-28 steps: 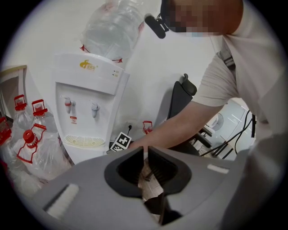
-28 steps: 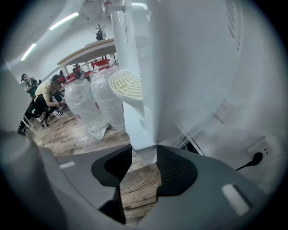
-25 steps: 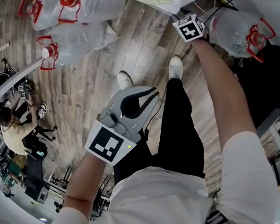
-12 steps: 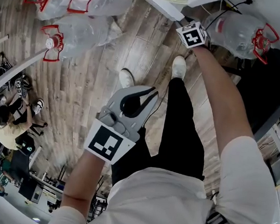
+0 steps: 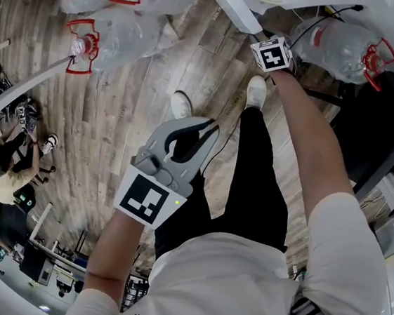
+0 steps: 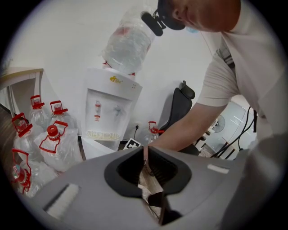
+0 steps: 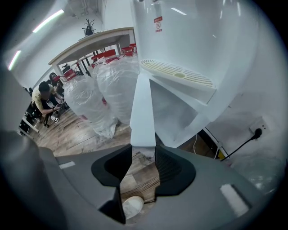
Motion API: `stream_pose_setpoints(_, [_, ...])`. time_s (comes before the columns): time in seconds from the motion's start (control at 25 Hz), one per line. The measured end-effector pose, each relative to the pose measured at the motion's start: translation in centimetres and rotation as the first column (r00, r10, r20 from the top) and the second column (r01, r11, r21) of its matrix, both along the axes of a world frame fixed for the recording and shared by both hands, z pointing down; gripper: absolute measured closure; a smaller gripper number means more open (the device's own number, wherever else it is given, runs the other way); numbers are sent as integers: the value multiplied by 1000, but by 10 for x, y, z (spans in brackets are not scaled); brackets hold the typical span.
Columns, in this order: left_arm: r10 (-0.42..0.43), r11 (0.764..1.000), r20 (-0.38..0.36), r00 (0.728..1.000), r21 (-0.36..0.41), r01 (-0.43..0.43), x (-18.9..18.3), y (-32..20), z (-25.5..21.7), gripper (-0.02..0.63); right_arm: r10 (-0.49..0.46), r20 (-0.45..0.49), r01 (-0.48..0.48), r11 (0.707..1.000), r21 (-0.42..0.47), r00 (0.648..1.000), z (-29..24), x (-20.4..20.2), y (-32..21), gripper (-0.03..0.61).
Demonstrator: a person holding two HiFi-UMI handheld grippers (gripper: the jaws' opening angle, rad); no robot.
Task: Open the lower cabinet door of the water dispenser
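Wooden floor [image 5: 115, 130]: one plank surface spanning the head view, carrying everything below.

Water dispenser [image 6: 112, 105]: one white unit against the wall, with one inverted bottle [image 6: 128, 45] on top and one slotted drip tray [image 7: 177, 74] under the taps.

Person: one, leaning forward in a pale shirt and black trousers, with a gripper in each hand.

Lower cabinet door [image 7: 143, 112]: one white panel beneath the drip tray. It is swung out from the dispenser body, its free edge turned toward the right gripper's camera.

Red-handled bottles [image 6: 51, 143]: in the left gripper view, five are clustered on the floor at the dispenser's left. A sixth bottle [image 6: 153, 130] is at its right.

Right gripper [image 7: 143, 150]: its two jaws clamp the lower end of the door's free edge, one on each face.

Left gripper [image 6: 144, 152]: held back near the person's body, well apart from the dispenser. Its jaw tips are together with nothing between them.

White shoes: two, the left shoe [image 5: 182, 106] and the right shoe [image 5: 256, 93], both on the floor.
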State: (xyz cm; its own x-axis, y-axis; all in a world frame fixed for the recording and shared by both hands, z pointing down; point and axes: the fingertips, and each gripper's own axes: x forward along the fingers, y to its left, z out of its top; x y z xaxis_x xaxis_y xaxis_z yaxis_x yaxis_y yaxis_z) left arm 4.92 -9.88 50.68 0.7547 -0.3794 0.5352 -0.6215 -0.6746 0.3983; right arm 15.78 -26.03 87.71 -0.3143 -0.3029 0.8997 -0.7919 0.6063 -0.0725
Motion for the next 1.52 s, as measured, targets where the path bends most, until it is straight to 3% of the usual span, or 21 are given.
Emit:
stream_pose_setpoints(0.36, [-2, 1000, -13, 1000, 14, 2, -41, 9, -10, 554, -15, -9, 15, 999, -32, 1000, -1, -45, 31, 465])
stream_pose_setpoints(1.12, [-133, 990, -12, 991, 46, 134, -129, 40, -14, 554, -130, 14, 130, 989, -69, 991, 3, -152, 54, 479])
stream_pose_setpoints(1.52, [-200, 979, -16, 980, 37, 200, -178, 59, -5, 554, -143, 21, 144, 988, -57, 990, 5, -217, 50, 497])
